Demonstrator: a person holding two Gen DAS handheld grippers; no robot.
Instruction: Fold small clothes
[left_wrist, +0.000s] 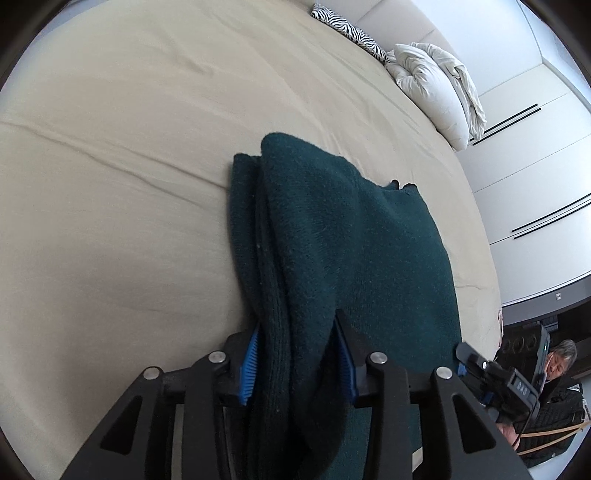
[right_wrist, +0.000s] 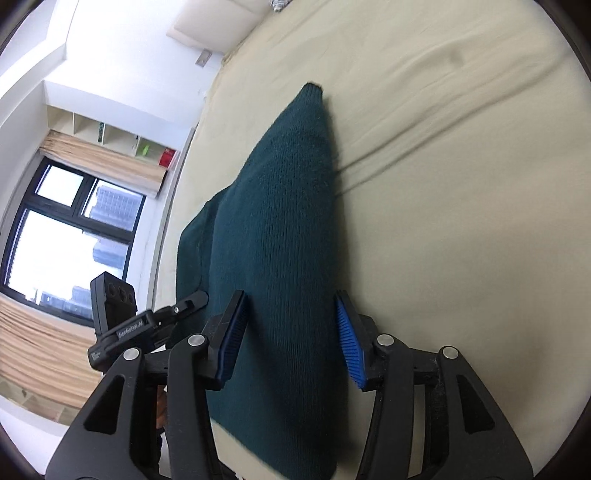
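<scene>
Left wrist: dark green knit garment (left_wrist: 332, 240) on beige bed sheet (left_wrist: 110, 184), a fold between the part-open left gripper (left_wrist: 297, 354) and right gripper (right_wrist: 291, 332) alike, whether gripped unclear.

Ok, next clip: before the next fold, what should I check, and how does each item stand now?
1. Green knit garment between the left gripper jaws: ok, the folded edge fills the gap.
2. Garment between the right gripper jaws: ok, a ridge of fabric runs through.
3. Pads pressing firmly on the fabric: cannot tell for either gripper.
4. Garment lying flat: not ok, it stands in a raised ridge with layers bunched.
5. Bare bed sheet beside the garment to fold onto: ok; the pillow lies far off.
</scene>
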